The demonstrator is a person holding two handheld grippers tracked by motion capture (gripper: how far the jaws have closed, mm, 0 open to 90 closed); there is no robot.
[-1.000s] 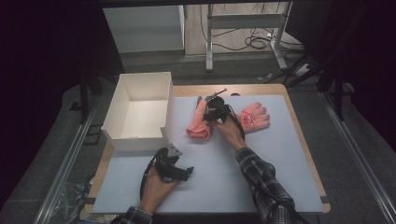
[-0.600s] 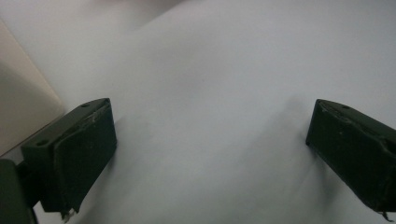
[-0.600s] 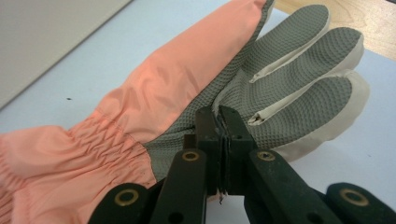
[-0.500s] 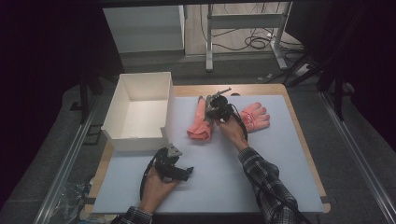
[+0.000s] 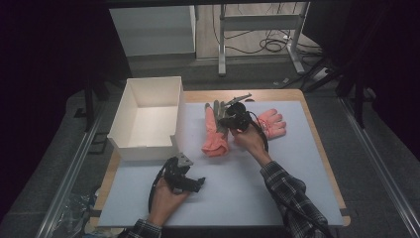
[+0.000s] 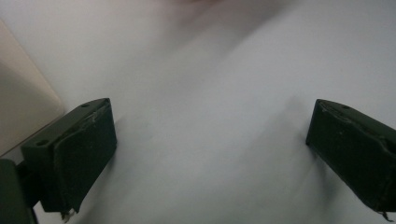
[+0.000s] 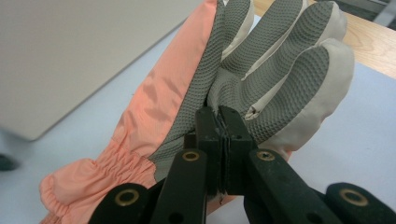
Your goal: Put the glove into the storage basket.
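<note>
1. Right gripper view: my right gripper [image 7: 223,140] had just clenched its jaws on the pink glove [image 7: 177,107], pinching the grey palm.
2. The glove [image 5: 214,134] hung beside the white box [image 5: 148,116] over the table [image 5: 277,168].
3. My left gripper [image 5: 190,181] rested released, jaws wide apart.

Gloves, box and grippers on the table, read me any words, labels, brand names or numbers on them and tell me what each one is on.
No readable text on anything here.
The held glove, the second glove and the white box: plain, with no label, brand or number.
The left gripper and right gripper: bare black jaws, no markings.
</note>
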